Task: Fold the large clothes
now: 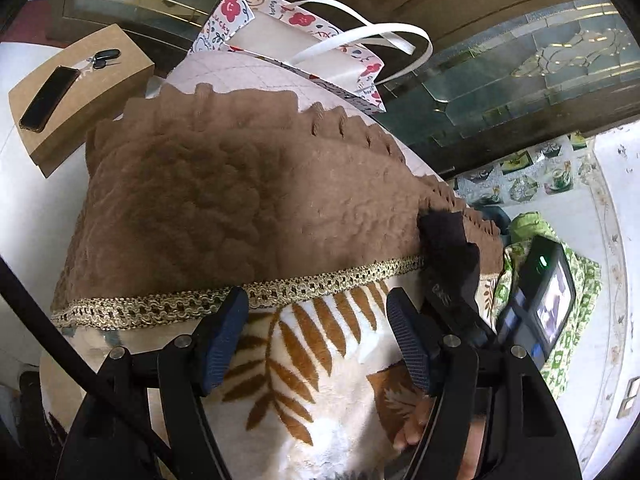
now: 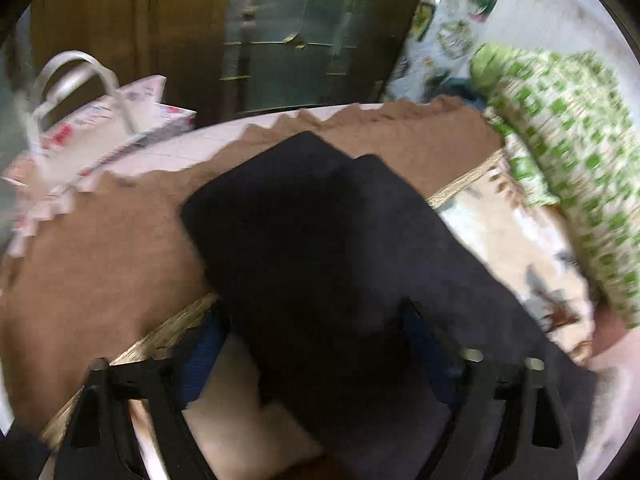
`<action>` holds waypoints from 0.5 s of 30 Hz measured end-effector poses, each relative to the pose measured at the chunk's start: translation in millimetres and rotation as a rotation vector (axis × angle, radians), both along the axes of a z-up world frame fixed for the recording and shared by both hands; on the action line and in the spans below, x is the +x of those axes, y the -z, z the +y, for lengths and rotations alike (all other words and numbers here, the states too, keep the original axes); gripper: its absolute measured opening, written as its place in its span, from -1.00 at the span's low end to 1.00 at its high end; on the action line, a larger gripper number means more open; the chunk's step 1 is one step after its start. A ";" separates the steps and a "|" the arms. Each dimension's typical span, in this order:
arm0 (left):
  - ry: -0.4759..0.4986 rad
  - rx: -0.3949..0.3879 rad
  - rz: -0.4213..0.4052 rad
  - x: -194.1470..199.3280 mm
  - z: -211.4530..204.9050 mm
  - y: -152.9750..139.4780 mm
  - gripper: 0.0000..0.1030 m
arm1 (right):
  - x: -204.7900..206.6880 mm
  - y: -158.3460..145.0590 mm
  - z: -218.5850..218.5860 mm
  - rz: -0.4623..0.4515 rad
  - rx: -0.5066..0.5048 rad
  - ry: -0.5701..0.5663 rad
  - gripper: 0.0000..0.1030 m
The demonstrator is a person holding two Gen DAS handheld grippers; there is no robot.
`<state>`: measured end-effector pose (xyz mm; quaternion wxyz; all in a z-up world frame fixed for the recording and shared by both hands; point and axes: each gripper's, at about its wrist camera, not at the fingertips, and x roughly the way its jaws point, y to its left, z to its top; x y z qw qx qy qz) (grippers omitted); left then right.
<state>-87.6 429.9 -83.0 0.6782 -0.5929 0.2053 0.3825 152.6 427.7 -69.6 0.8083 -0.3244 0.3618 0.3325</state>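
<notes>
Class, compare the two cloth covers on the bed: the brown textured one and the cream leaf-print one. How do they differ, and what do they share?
The brown textured cover is one plain colour; the cream blanket with brown leaf print is patterned. The brown cover has a bumpy surface, a zigzag far edge and a gold braided trim; the cream blanket looks smooth and plush. The brown cover lies farther off, the cream blanket nearer the left tool. Both lie spread flat.

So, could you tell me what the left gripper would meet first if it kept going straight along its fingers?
Probably the gold braided trim at the brown cover's edge. The open left gripper hovers over the leaf-print blanket with its fingertips already near that trim, though depth is hard to judge.
</notes>
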 end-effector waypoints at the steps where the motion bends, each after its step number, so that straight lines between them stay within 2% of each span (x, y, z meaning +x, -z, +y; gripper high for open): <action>1: 0.004 0.003 0.002 1.8 -0.6 -0.2 0.36 | 2.0 0.3 1.5 0.004 -0.003 0.020 -0.24; 3: 0.017 0.012 0.006 6.3 -3.4 -1.9 0.36 | 4.5 -12.5 -5.9 0.024 0.049 0.048 -0.69; 5: 0.041 0.020 0.001 11.2 -6.9 -4.6 0.36 | 7.5 -34.7 -22.1 0.038 0.105 0.072 -0.79; 9: 0.065 0.056 0.010 16.6 -13.7 -11.9 0.36 | 11.3 -91.0 -70.5 0.048 0.246 0.146 -0.83; 12: 0.071 0.078 0.030 18.6 -19.2 -14.6 0.37 | 12.4 -137.8 -131.8 0.040 0.354 0.217 -0.83; 15: 0.100 0.100 0.046 23.7 -27.0 -17.5 0.37 | 9.6 -182.1 -213.1 0.022 0.467 0.306 -0.84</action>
